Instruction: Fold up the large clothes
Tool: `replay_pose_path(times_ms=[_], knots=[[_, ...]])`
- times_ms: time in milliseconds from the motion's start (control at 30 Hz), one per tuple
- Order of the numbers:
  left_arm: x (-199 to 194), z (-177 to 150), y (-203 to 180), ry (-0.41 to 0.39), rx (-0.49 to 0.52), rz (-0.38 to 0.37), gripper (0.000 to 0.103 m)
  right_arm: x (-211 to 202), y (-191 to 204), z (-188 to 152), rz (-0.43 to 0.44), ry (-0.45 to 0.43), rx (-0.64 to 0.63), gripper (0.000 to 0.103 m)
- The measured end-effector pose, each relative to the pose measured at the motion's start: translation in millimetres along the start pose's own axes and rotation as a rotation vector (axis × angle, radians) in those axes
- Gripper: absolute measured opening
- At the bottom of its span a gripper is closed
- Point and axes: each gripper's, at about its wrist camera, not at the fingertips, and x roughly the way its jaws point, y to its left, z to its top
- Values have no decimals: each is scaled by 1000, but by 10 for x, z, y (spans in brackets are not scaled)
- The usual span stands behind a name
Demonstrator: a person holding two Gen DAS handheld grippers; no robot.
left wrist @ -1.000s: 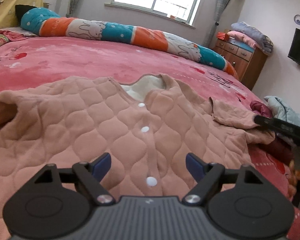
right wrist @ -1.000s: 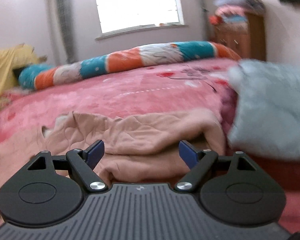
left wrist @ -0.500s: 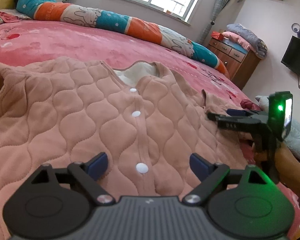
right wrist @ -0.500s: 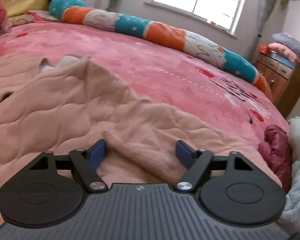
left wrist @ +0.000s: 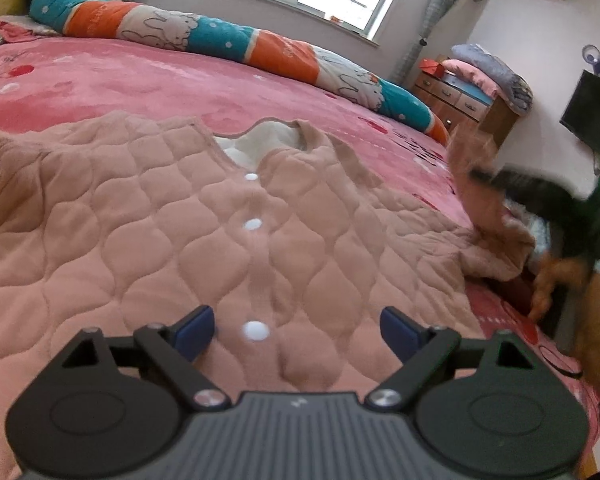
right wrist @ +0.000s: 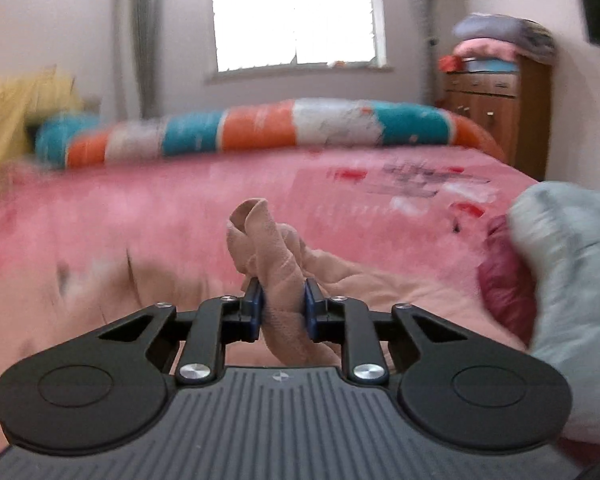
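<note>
A peach quilted jacket (left wrist: 148, 232) with white snap buttons lies front-up on the pink bed, its cream-lined collar at the far side. My left gripper (left wrist: 296, 332) hovers open over the lower button line, nothing between its blue pads. In the right wrist view my right gripper (right wrist: 284, 312) is closing its jaws, and the pads press on a bunched sleeve cuff (right wrist: 268, 248) of the jacket. In the left wrist view the right gripper (left wrist: 496, 184) appears blurred at the right, lifting that sleeve (left wrist: 476, 160) off the bed.
A long orange, teal and white bolster (left wrist: 228, 40) lies along the bed's far side. A pale blue garment (right wrist: 568, 280) and a dark red one (right wrist: 504, 276) sit at the bed's right edge. A wooden dresser (left wrist: 468, 104) with folded blankets stands by the wall. A hand (left wrist: 556, 280) shows at the right.
My right gripper went from wide open over the sleeve to shut on the cuff and rose with it. The left gripper stayed open over the jacket's front.
</note>
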Motion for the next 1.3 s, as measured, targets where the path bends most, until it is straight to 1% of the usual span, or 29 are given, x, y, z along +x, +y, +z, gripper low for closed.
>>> replay_pose_path(times_ms=[100, 167, 267, 367, 433, 500, 567, 600, 633, 667, 733, 767, 800, 867, 1000, 1067, 1133, 1167, 1200, 1267, 1300], knots=[[-15, 15, -157, 2, 37, -10, 91, -417, -272, 284, 17, -118, 191, 24], [-15, 25, -292, 12, 65, -45, 91, -720, -508, 422, 16, -205, 328, 24], [5, 12, -549, 28, 113, -95, 91, -1138, -834, 500, -55, -323, 445, 24], [75, -19, -810, 40, 168, -130, 92, -1414, -1223, 436, -139, -396, 563, 24], [160, -34, -957, 59, 188, -153, 91, -1502, -1499, 326, -183, -406, 634, 24], [246, -62, -1090, 83, 199, -181, 91, -1469, -1722, 176, -221, -379, 694, 25], [331, -94, -1195, 108, 208, -185, 91, -1390, -1880, 56, -207, -336, 729, 26], [373, -114, -1244, 122, 215, -189, 91, -1340, -1939, 7, -201, -309, 735, 30], [405, -133, -1282, 130, 222, -193, 91, -1306, -1988, -41, -189, -294, 746, 32], [429, -153, -1313, 136, 228, -193, 91, -1256, -2027, -81, -166, -290, 765, 38], [469, -179, -1356, 144, 240, -187, 91, -1238, -2103, -160, -105, -293, 815, 54], [487, -182, -1363, 145, 240, -183, 91, -1176, -2111, -171, -74, -295, 835, 70], [512, -175, -1368, 146, 237, -178, 91, -1169, -2113, -191, -45, -303, 844, 85], [530, -150, -1376, 141, 234, -173, 91, -1184, -1999, -174, 1, -315, 824, 103], [588, -39, -1414, 98, 258, -158, 91, -1050, -1836, -76, -4, -254, 717, 102], [622, 32, -1405, 79, 261, -154, 91, -965, -1765, -64, -3, -241, 677, 102], [660, 102, -1391, 61, 271, -147, 91, -827, -1645, -51, -7, -237, 622, 96], [673, 142, -1379, 47, 283, -140, 91, -744, -1666, -38, -16, -230, 598, 82], [688, 195, -1359, 29, 295, -133, 91, -673, -1638, -11, -23, -222, 579, 56], [739, 314, -1299, 9, 303, -118, 91, -622, -1560, -20, -58, -197, 535, 29], [777, 394, -1266, 1, 303, -101, 91, -602, -1555, -7, -72, -197, 519, 26]])
